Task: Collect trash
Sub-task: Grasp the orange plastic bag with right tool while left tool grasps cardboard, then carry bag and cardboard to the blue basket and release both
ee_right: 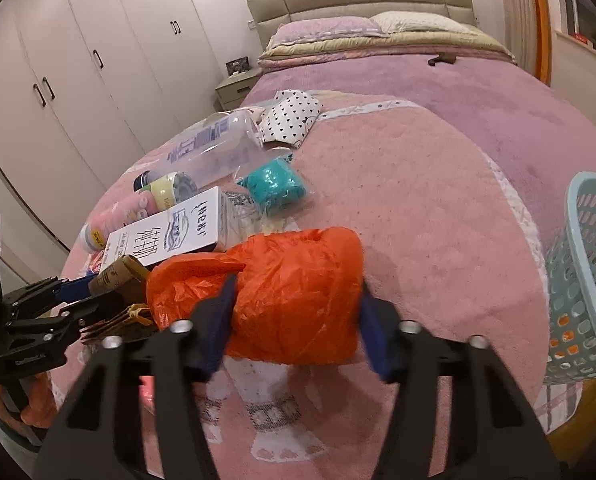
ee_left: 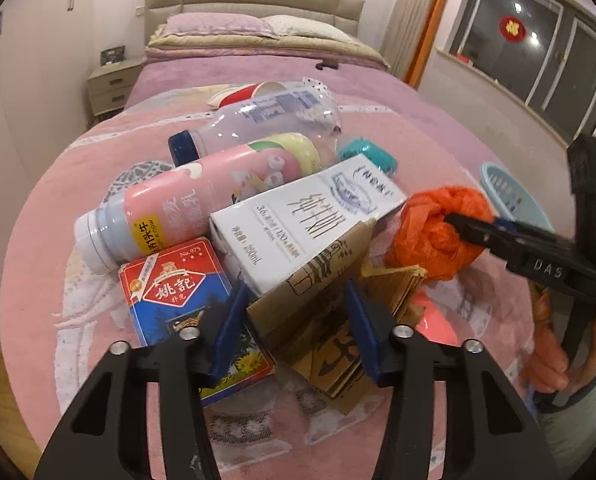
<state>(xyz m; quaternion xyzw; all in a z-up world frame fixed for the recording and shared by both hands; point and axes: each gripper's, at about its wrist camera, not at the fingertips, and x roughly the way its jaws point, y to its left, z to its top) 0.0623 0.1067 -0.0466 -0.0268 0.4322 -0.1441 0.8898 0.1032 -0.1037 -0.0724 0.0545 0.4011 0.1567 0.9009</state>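
While the trash lies heaped on the pink blanket point(ee_left: 41, 264) of the bed, the right gripper point(ee_right: 295, 312) has its jaws clenched on a crumpled orange plastic bag point(ee_right: 298, 292), one blue pad pressed into each side of it. The left gripper point(ee_left: 295, 320) straddles a folded piece of brown cardboard point(ee_left: 318, 320); its pads sit just beside the cardboard's edges, and whether they actually pinch it cannot be told.

A white milk carton point(ee_left: 306, 220) leans on the cardboard. Left of it lies a pink yoghurt bottle point(ee_left: 169, 204) on its side, and behind that a clear plastic bottle point(ee_left: 265, 124) with a dark blue cap. A red-and-blue playing-card box point(ee_left: 181, 300) lies flat under the left pad. A teal bundle point(ee_right: 275, 184) in clear wrap rests behind the carton, and a polka-dot paper cup point(ee_right: 289, 120) lies beyond it. A pale blue basket point(ee_right: 582, 280) stands at the bed's right edge, well apart from the heap.
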